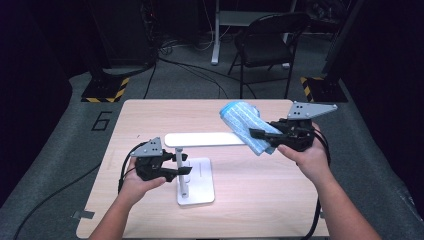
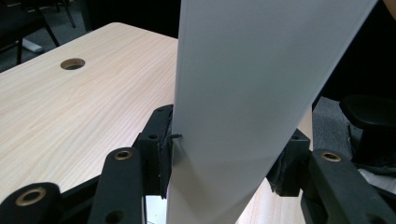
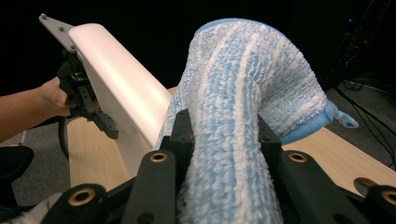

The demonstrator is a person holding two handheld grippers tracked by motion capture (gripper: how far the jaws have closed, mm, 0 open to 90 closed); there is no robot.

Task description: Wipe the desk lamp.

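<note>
left gripper [image 1: 181, 167] jaws clamp the white lamp [image 1: 202, 139] pole, right gripper [image 1: 256, 133] jaws pinch the blue cloth [image 1: 245, 122].

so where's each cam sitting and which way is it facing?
High view: above the person's side, looking forward and down on the table; both forearms, left gripper, right gripper.
Left gripper view: along its jaws, on the white lamp.
Right gripper view: along its jaws, on the blue cloth.
Shared: both gripper views show the lamp.

Looks like a lab or test studio: dark walls, taped hazard-striped stand bases [image 1: 105, 92], loose cables [image 1: 195, 70] across grey floor, a folding chair [image 1: 265, 42], bare wooden table [image 1: 150, 115].
</note>
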